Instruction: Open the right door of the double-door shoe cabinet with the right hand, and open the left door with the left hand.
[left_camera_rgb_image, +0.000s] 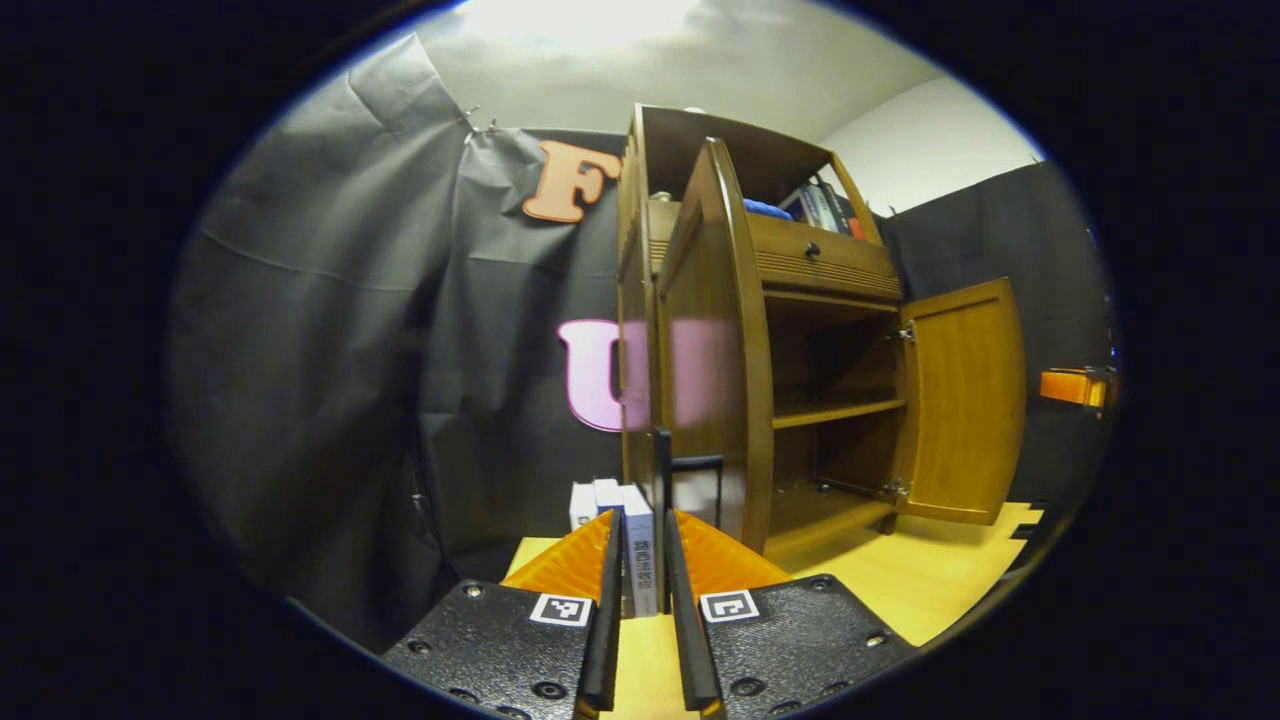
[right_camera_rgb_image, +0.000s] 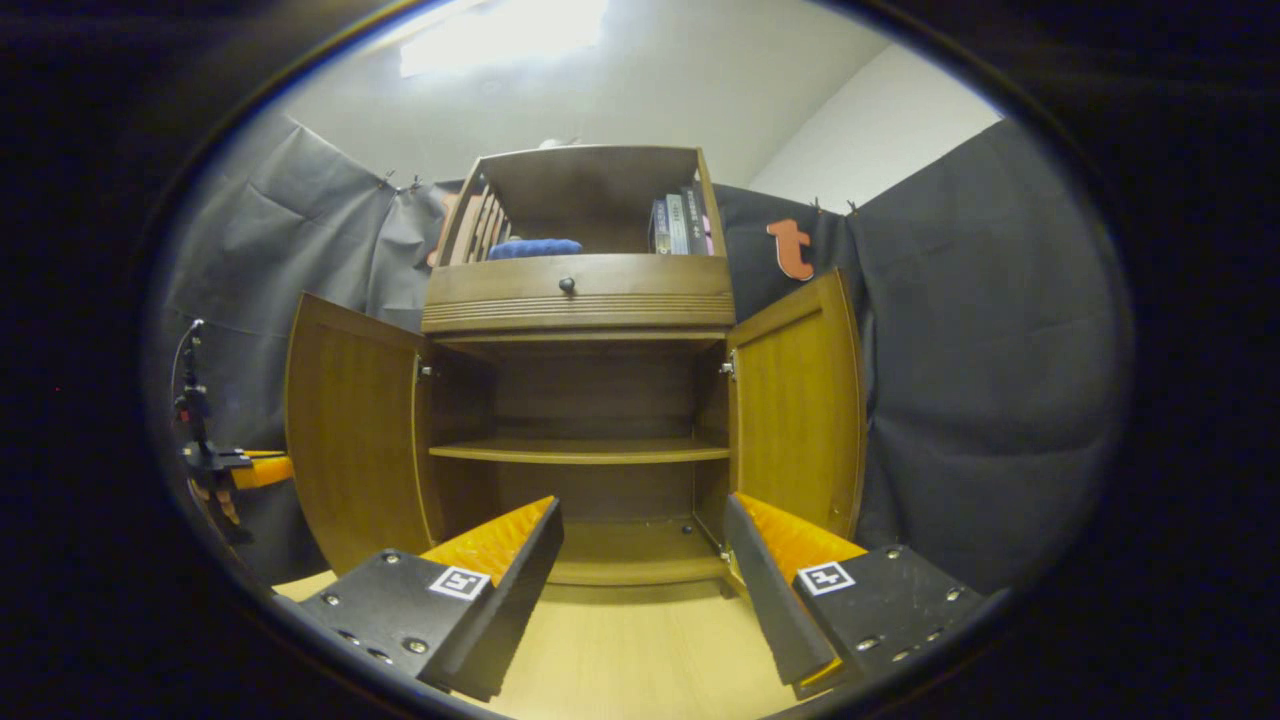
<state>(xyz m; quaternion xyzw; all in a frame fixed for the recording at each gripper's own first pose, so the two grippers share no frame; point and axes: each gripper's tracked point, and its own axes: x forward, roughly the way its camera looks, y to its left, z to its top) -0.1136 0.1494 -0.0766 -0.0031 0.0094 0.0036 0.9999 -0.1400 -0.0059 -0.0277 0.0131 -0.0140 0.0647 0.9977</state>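
Two doors swung wide on the shoe cabinet (right_camera_rgb_image: 580, 400), standing on the pale wooden counter (right_camera_rgb_image: 640, 650) against the black cloth wall. Left door (right_camera_rgb_image: 350, 440) hinged out from the cabinet's left side, right door (right_camera_rgb_image: 800, 400) hinged out from its right side, both at a wide angle to the cabinet front. Between the doors, an open interior with one shelf (right_camera_rgb_image: 580, 452) across the middle and a bare floor board below. Above the doors, a drawer front with a small dark knob (right_camera_rgb_image: 567, 285); above that, an open top compartment holding a blue folded item (right_camera_rgb_image: 533, 248) at its left and a few upright books (right_camera_rgb_image: 678, 225) at its right.

Seen edge-on in the left gripper view, left door (left_camera_rgb_image: 715, 340) close ahead of the left tongs (left_camera_rgb_image: 640, 560), its thin dark handle (left_camera_rgb_image: 662, 500) running between the two fingers; fingers drawn near together about the handle, though cannot tell whether both press on it. Behind the handle and left of the cabinet, a few pale upright boxes (left_camera_rgb_image: 640, 550) on the counter. Right door (left_camera_rgb_image: 965, 400) open at the cabinet's far side.

In the right gripper view, right tongs (right_camera_rgb_image: 645, 560) released, fingers spread wide, held in front of the cabinet's open interior and touching nothing. Left of the cabinet's left door, part of the other tongs with a hand (right_camera_rgb_image: 225, 490) behind it.
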